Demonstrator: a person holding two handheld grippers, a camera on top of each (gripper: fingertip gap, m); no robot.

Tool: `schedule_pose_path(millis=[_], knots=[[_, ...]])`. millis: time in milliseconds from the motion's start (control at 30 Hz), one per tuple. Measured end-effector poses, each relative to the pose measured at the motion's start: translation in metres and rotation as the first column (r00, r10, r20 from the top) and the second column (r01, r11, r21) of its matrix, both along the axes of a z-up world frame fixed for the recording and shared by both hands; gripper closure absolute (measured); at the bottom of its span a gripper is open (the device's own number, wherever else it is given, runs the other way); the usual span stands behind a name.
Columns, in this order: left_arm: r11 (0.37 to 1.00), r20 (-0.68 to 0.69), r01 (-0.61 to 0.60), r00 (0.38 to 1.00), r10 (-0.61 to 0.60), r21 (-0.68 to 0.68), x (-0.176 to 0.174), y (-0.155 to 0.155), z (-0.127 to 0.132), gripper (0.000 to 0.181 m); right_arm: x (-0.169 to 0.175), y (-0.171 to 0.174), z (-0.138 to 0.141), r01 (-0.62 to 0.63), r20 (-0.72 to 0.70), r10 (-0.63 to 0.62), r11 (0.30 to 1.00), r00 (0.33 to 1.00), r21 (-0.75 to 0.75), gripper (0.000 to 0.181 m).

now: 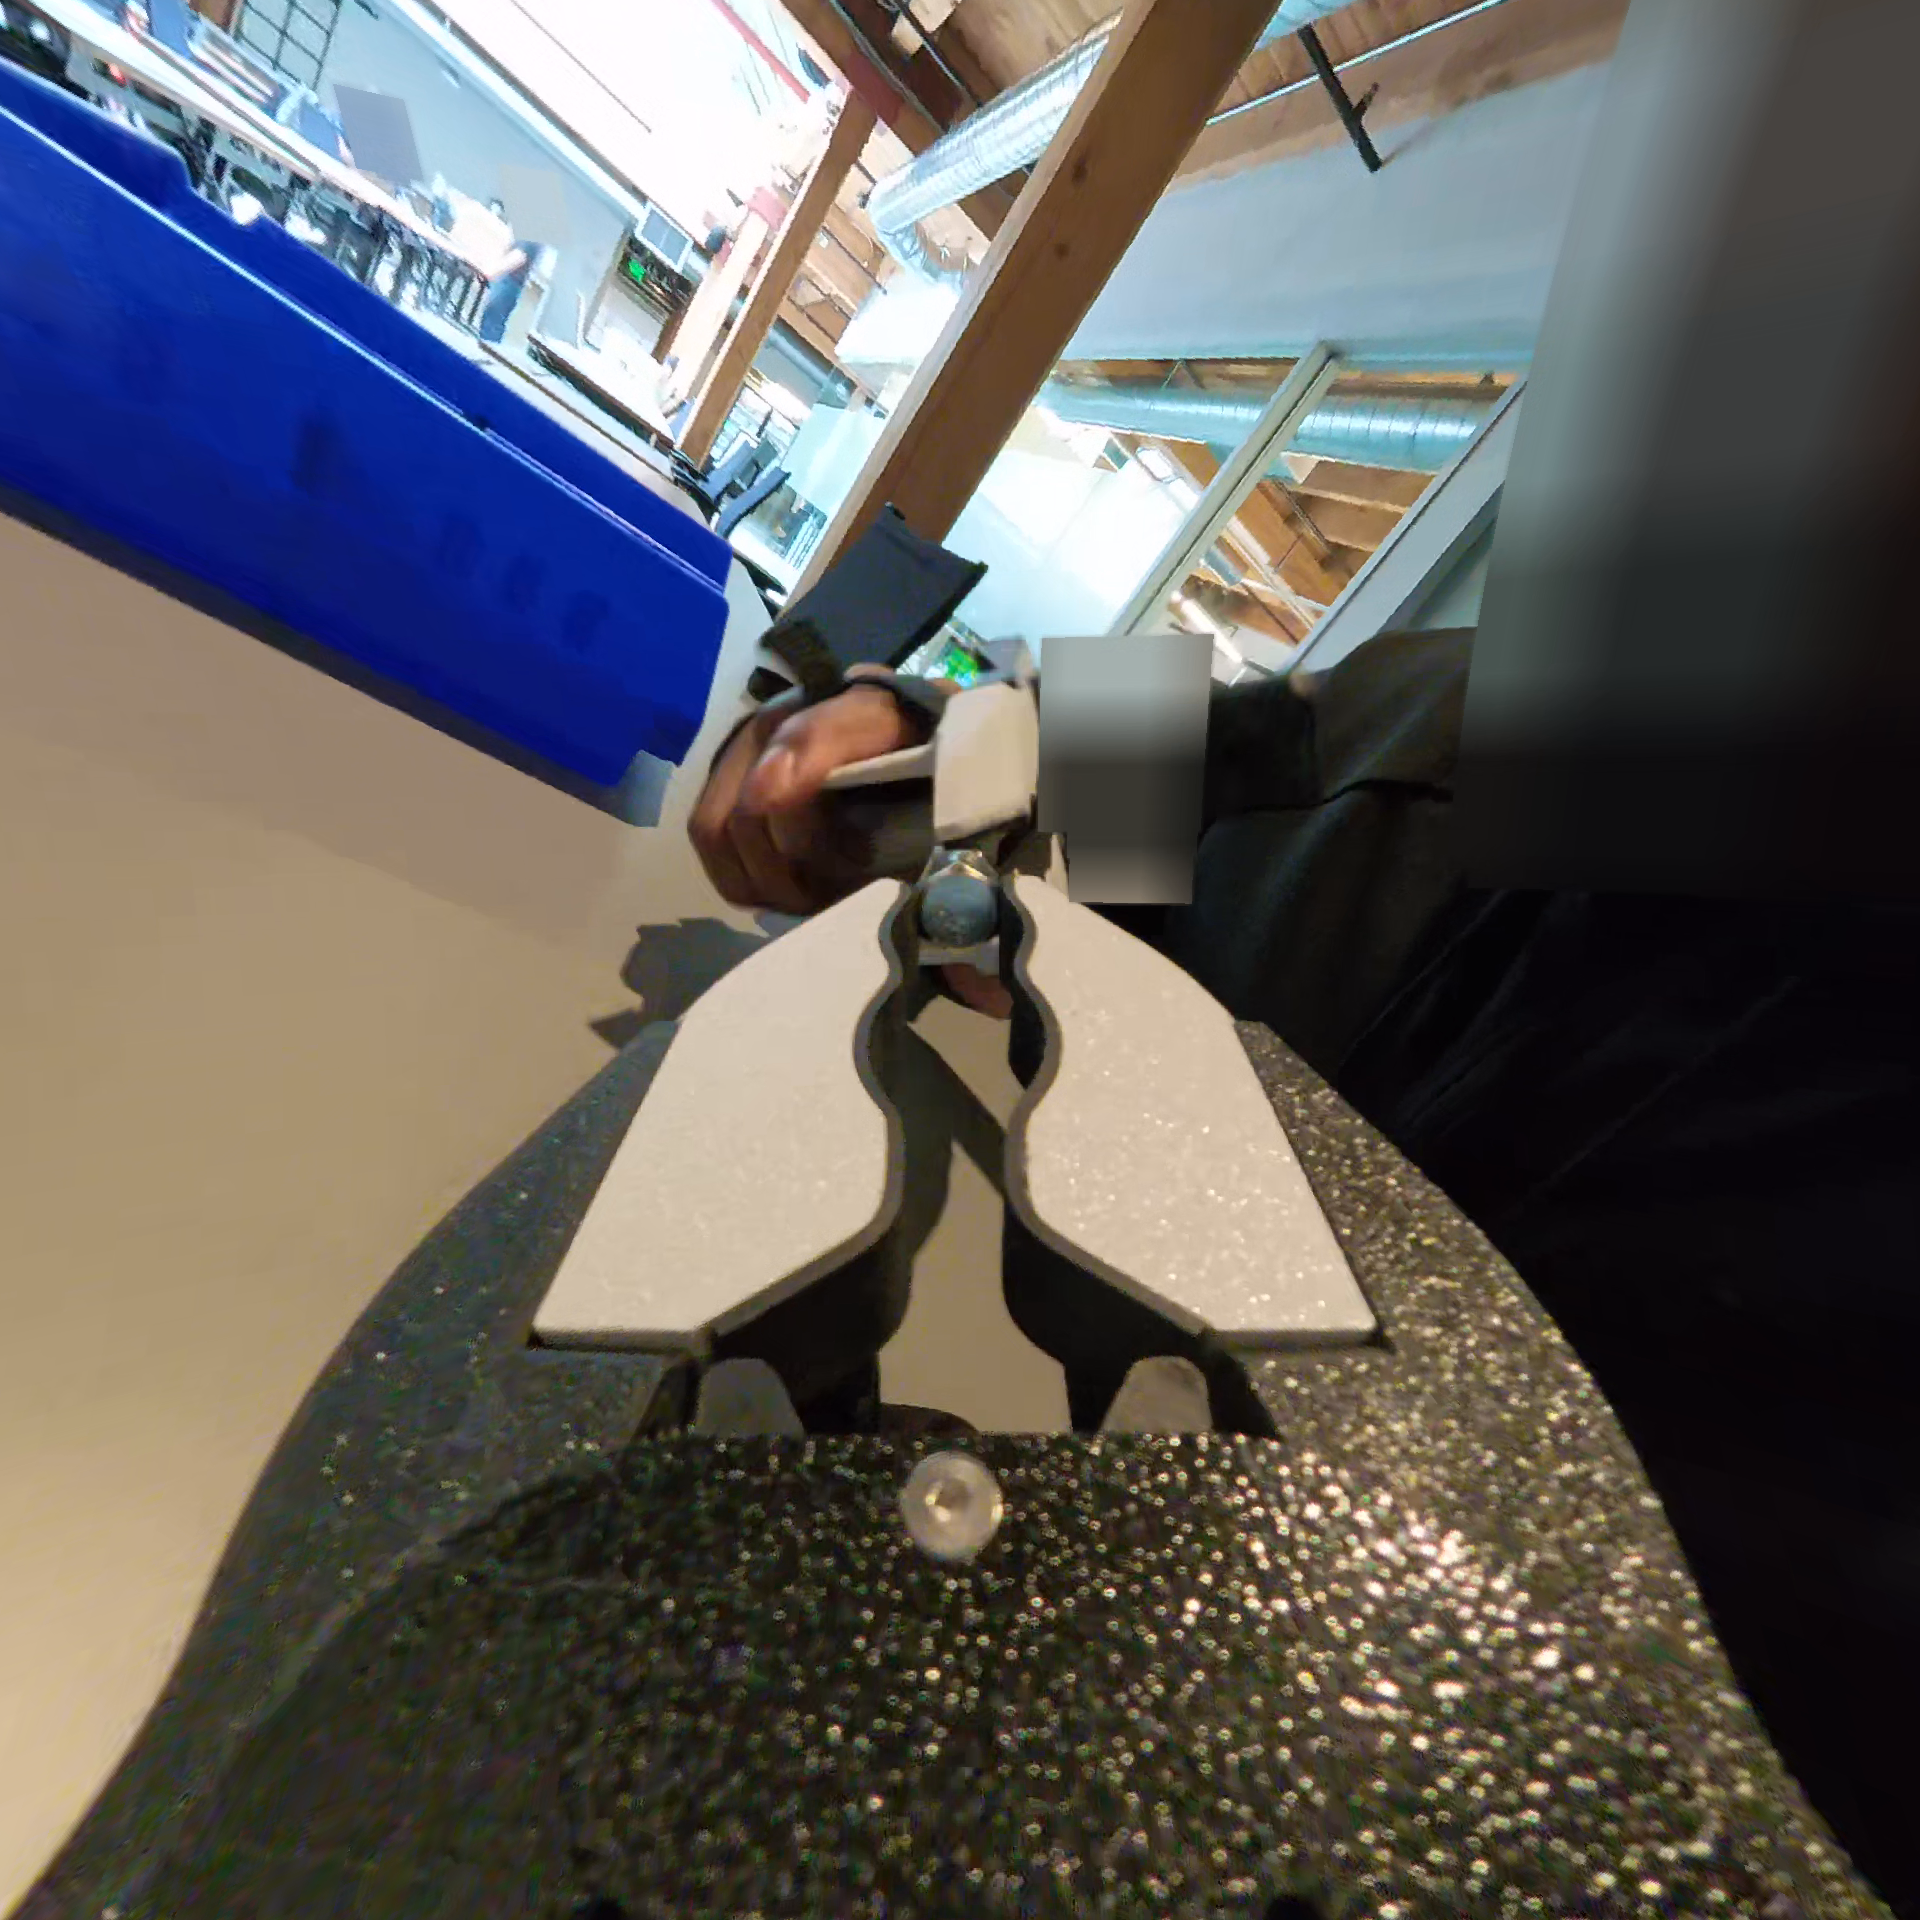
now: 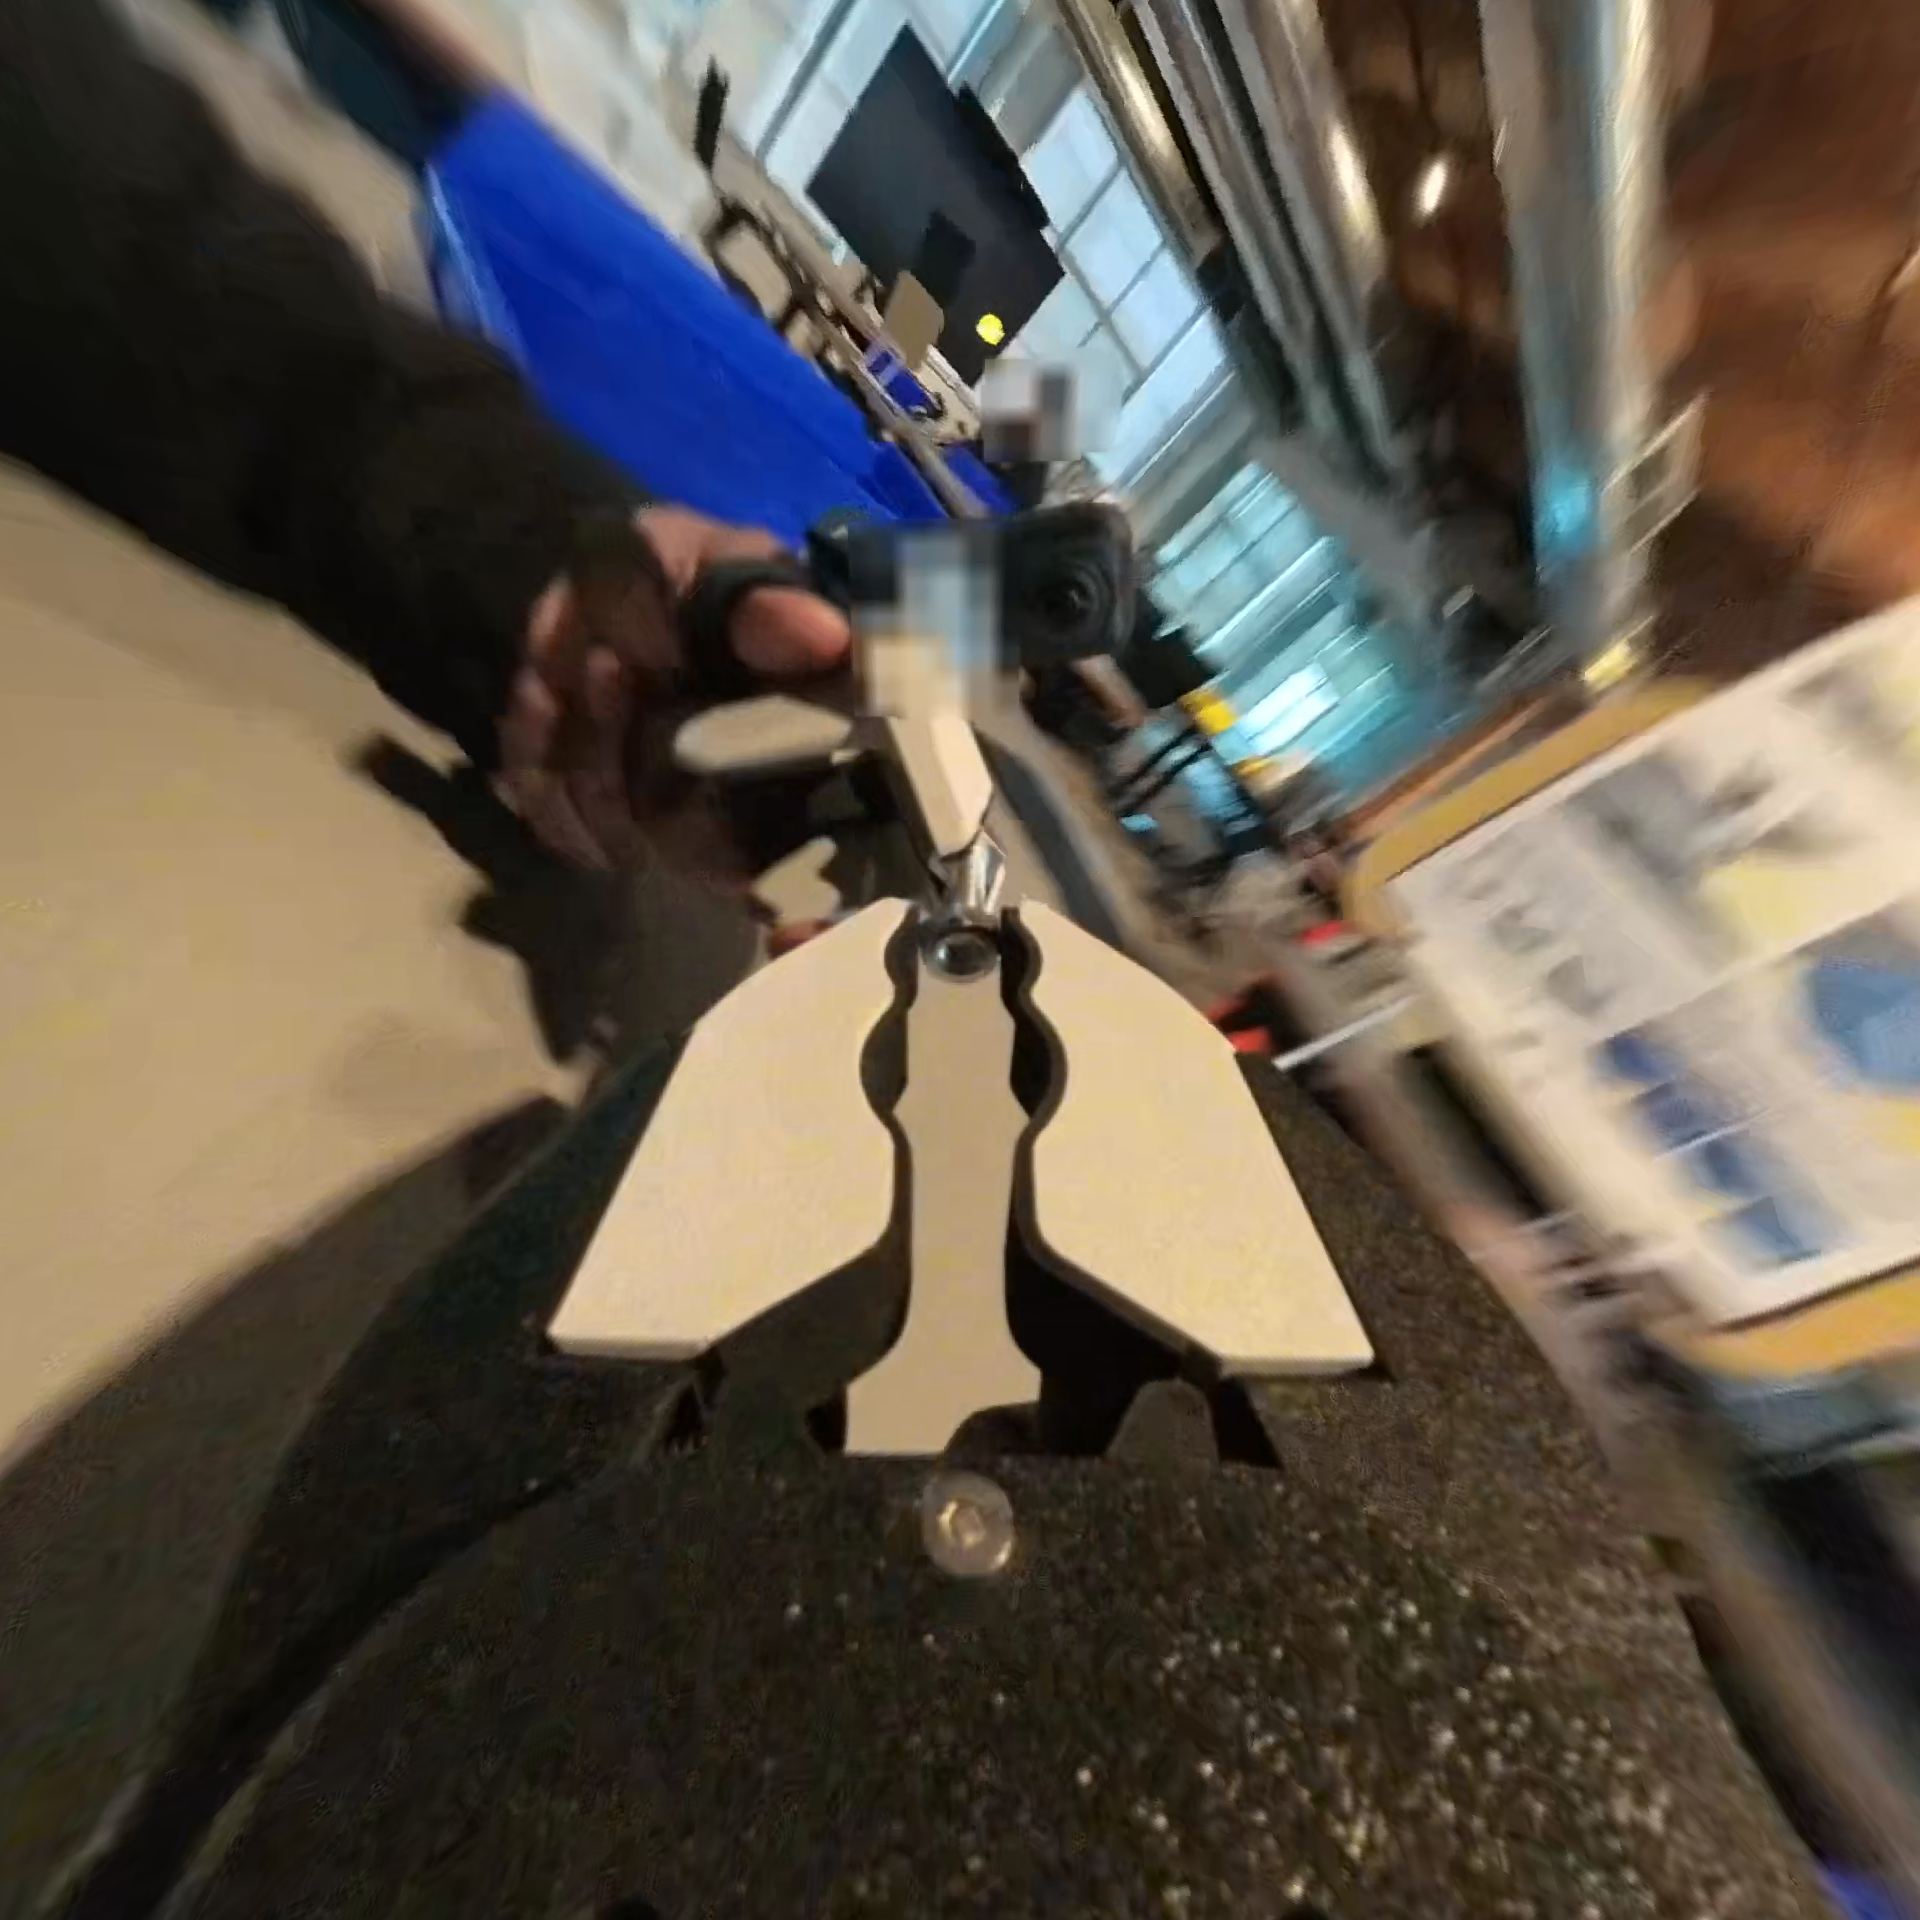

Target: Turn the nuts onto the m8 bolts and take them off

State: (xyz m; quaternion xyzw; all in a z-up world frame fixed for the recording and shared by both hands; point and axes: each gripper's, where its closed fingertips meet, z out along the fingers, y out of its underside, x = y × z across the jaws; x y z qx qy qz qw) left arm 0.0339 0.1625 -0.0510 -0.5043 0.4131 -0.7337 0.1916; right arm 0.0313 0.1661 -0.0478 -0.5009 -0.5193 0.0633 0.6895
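In the left wrist view my left gripper (image 1: 957, 920) is shut on the rounded head of a silver m8 bolt (image 1: 957, 912), held in the air above the table. A nut (image 1: 961, 862) sits on the bolt just beyond it. The right gripper's grey fingers (image 1: 982, 764), held by a hand (image 1: 790, 800), close on that nut. In the blurred right wrist view my right gripper (image 2: 958, 951) is shut on the nut (image 2: 958, 951). The bolt's shiny shank (image 2: 971, 873) runs from it to the left gripper's fingers (image 2: 940, 764). The two grippers face each other tip to tip.
A blue plastic bin (image 1: 312, 416) stands on the beige table (image 1: 208, 987) at the left, also in the right wrist view (image 2: 623, 312). The person's dark clothing (image 1: 1558, 1091) fills the right side. A blurred pale box or tray (image 2: 1662, 987) lies at the right. My left and right fingertips are right by each other.
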Motion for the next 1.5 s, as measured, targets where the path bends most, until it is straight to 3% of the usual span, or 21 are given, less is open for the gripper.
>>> schedule_pose_path(millis=[67,133,267,500,567,700,800,900,967,1000,1067,1133,1200,1267,1367,1433,1500], knots=[[1.0,-0.018,0.011,1.0,-0.011,-0.014,0.001,-0.001,-0.002,0.167,0.001,-0.002,-0.003,0.027,0.17,-0.075,0.963,0.983,0.269,0.167],[0.999,-0.029,0.022,0.999,-0.023,-0.045,0.002,-0.002,-0.003,0.167,0.001,-0.003,-0.004,0.014,0.25,-0.126,0.913,0.96,0.408,0.167],[0.997,-0.024,0.03,0.999,-0.032,-0.067,0.003,-0.003,-0.002,0.167,0.004,-0.004,-0.002,0.0,0.256,-0.138,0.88,0.957,0.474,0.167],[0.983,-0.007,0.024,1.0,-0.026,-0.184,0.001,0.006,0.003,0.167,0.009,-0.004,-0.001,-0.052,0.351,-0.268,0.726,0.897,0.686,0.167],[0.985,-0.002,0.006,1.0,-0.007,-0.171,0.0,0.01,0.003,0.167,0.013,0.0,0.0,-0.04,0.35,-0.285,0.723,0.892,0.689,0.167],[0.996,-0.015,-0.072,0.997,0.071,-0.056,0.001,0.016,-0.001,0.167,0.023,0.008,0.017,0.103,0.165,-0.215,0.852,0.962,0.513,0.167],[0.993,-0.029,-0.118,0.993,0.119,0.003,0.002,0.021,-0.004,0.167,0.051,0.028,0.041,0.234,0.029,-0.257,0.915,0.966,0.329,0.167],[0.99,-0.04,-0.138,0.99,0.138,0.009,0.003,0.025,-0.006,0.167,0.12,0.062,0.059,0.407,0.001,-0.409,0.909,0.913,0.085,0.167],[0.99,-0.048,-0.141,0.989,0.141,0.016,0.004,0.024,-0.007,0.167,0.178,0.076,0.055,0.5,0.009,-0.508,0.843,0.861,-0.197,0.166],[0.99,-0.052,-0.14,0.989,0.141,0.022,0.004,0.024,-0.008,0.167,0.207,0.077,0.055,0.539,0.002,-0.559,0.799,0.829,-0.267,0.166],[0.99,-0.06,-0.135,0.989,0.137,0.038,0.006,0.022,-0.009,0.167,0.249,0.07,0.069,0.537,-0.108,-0.602,0.769,0.791,-0.347,0.166],[0.99,-0.066,-0.13,0.989,0.133,0.049,0.007,0.02,-0.01,0.167,0.26,0.053,0.088,0.433,-0.237,-0.547,0.808,0.803,-0.4,0.167],[0.99,-0.07,-0.13,0.989,0.134,0.053,0.007,0.02,-0.011,0.167,0.273,0.043,0.101,0.451,-0.274,-0.564,0.808,0.779,-0.38,0.167],[0.99,-0.069,-0.132,0.988,0.136,0.054,0.007,0.02,-0.011,0.167,0.297,0.04,0.099,0.568,-0.194,-0.65,0.746,0.735,-0.349,0.167],[0.989,-0.066,-0.135,0.988,0.139,0.057,0.007,0.02,-0.011,0.167,0.352,0.031,0.079,0.763,-0.023,-0.809,0.563,0.587,-0.318,0.167],[0.988,-0.068,-0.138,0.988,0.142,0.063,0.007,0.02,-0.011,0.167,0.39,0.019,0.059,0.828,0.038,-0.872,0.45,0.489,-0.335,0.167],[0.988,-0.069,-0.139,0.987,0.144,0.072,0.007,0.019,-0.012,0.167,0.413,0.006,0.033,0.826,0.049,-0.894,0.388,0.445,-0.408,0.167]])
